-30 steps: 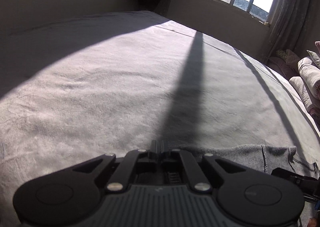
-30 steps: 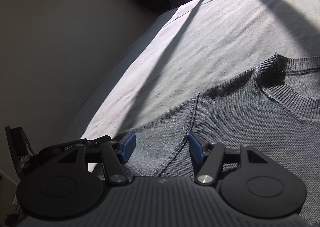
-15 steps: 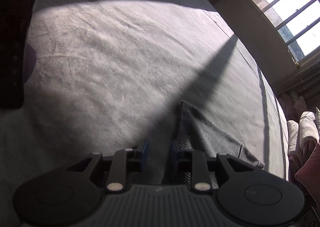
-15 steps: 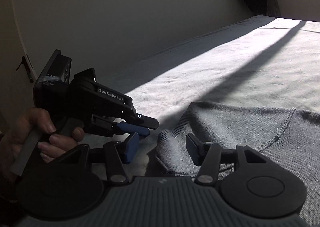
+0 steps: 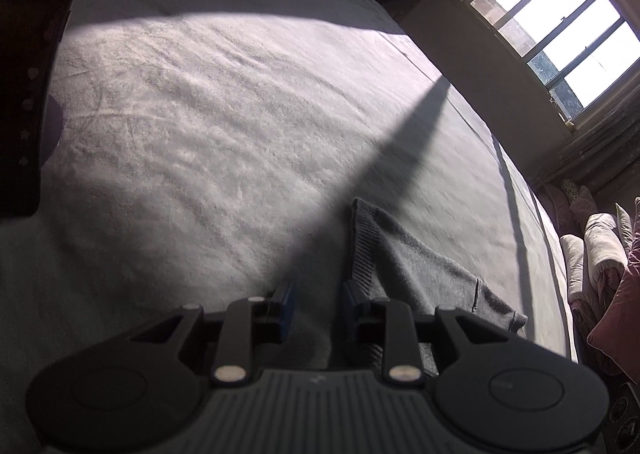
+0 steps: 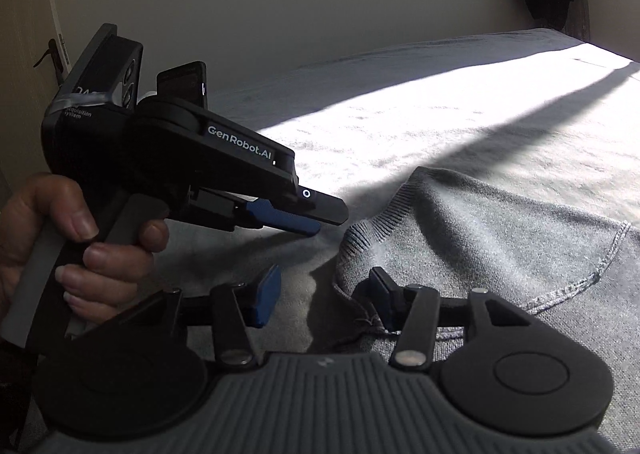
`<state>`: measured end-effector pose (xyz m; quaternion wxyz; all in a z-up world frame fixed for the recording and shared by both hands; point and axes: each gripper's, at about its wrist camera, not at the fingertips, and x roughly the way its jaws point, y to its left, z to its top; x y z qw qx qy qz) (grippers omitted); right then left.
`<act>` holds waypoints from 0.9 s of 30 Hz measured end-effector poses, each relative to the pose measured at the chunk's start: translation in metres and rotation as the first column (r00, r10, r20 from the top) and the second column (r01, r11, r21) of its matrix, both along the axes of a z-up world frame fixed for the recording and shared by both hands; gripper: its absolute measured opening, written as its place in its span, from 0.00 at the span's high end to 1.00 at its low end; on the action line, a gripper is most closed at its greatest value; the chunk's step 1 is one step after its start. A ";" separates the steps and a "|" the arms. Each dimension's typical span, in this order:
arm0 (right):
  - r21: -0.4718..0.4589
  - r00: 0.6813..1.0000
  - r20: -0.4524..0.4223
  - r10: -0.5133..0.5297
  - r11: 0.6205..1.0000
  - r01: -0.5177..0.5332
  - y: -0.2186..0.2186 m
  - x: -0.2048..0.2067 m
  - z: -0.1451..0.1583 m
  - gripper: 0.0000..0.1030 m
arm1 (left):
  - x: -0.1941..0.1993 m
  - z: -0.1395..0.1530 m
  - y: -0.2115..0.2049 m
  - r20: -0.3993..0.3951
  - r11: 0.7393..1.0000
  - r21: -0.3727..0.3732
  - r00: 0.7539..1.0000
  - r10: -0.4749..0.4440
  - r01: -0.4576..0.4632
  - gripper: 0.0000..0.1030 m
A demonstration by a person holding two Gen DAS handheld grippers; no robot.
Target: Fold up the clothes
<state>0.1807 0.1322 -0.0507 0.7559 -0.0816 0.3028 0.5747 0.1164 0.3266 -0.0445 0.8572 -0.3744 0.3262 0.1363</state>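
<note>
Sweater (image 6: 500,254) is lying flat on the bed (image 5: 224,125), and its ribbed sleeve cuff (image 6: 360,242) sits right between your two grippers. Your right gripper (image 6: 324,298) has its jaws spread with nothing in them, and the cuff edge is just touching the right-side pad. Your left gripper (image 5: 316,304) is parted too, empty, with the cuff just ahead and slightly right of its tips. My worry is that if you close now, you'll only catch the top knit layer or a bit of the bedcover, and the sleeve will slip out mid-fold. The two grippers are also close enough to bump. Further out: pillows (image 5: 596,250) off to the left gripper's right, window (image 5: 560,25) beyond.
</note>
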 end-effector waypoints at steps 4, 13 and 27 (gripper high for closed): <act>-0.025 0.999 0.016 -0.029 0.999 0.029 0.003 0.001 -0.005 0.49 | -0.002 -0.001 0.002 0.009 1.000 -0.022 1.000 -0.009 0.009 0.66; -0.020 0.990 -0.022 -0.137 0.990 0.136 0.004 0.019 -0.010 0.89 | -0.003 -0.002 0.006 0.018 0.998 -0.063 1.000 -0.006 0.007 0.64; 0.100 0.938 -0.338 -0.076 0.988 0.116 0.003 0.036 -0.019 0.81 | -0.005 0.010 0.001 0.060 1.000 0.024 0.998 -0.006 0.004 0.61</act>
